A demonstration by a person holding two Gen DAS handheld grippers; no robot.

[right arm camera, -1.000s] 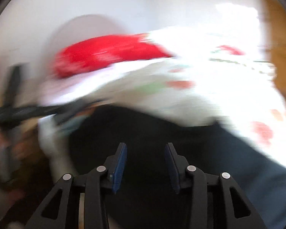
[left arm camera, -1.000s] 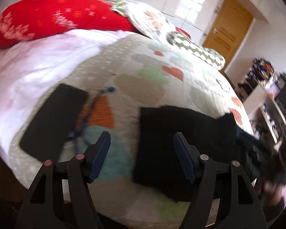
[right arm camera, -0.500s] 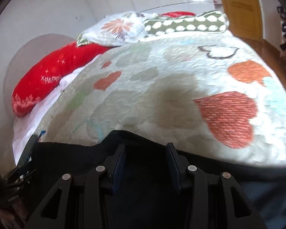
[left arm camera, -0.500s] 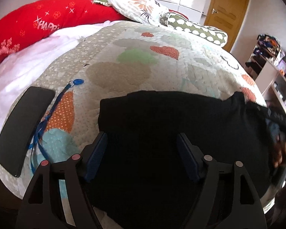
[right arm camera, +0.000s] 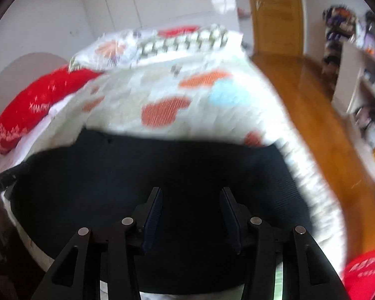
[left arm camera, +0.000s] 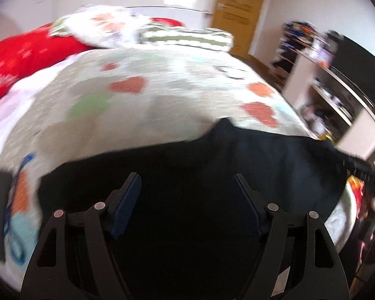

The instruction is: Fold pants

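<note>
The black pants (left arm camera: 212, 165) lie spread flat across the near end of the bed, on a pale quilt (left arm camera: 142, 110) printed with orange, green and blue hearts. Both views are motion-blurred, so the cloth's folds and edges are hard to read.

The left gripper (left arm camera: 186, 195) hangs over the pants with its jaws spread wide; nothing sits between the blue pads (left arm camera: 127, 205), and whether the tips touch the fabric cannot be told. At the right edge of that view the other gripper's black frame shows at the pants' far side.

The right gripper (right arm camera: 190, 207) is likewise above the dark cloth (right arm camera: 162, 175), jaws partly open with a clear gap between them and nothing held.

At the head of the bed lie a long red pillow (right arm camera: 30, 110), a floral pillow (right arm camera: 107, 50) and a green-and-white patterned pillow (right arm camera: 185, 41). A flat black object (left arm camera: 0, 182) rests on the quilt just left of the pants. Beyond the bed are a wooden door (right arm camera: 275, 15), a wooden floor (right arm camera: 320, 115) and cluttered white shelves (left arm camera: 337, 95).
</note>
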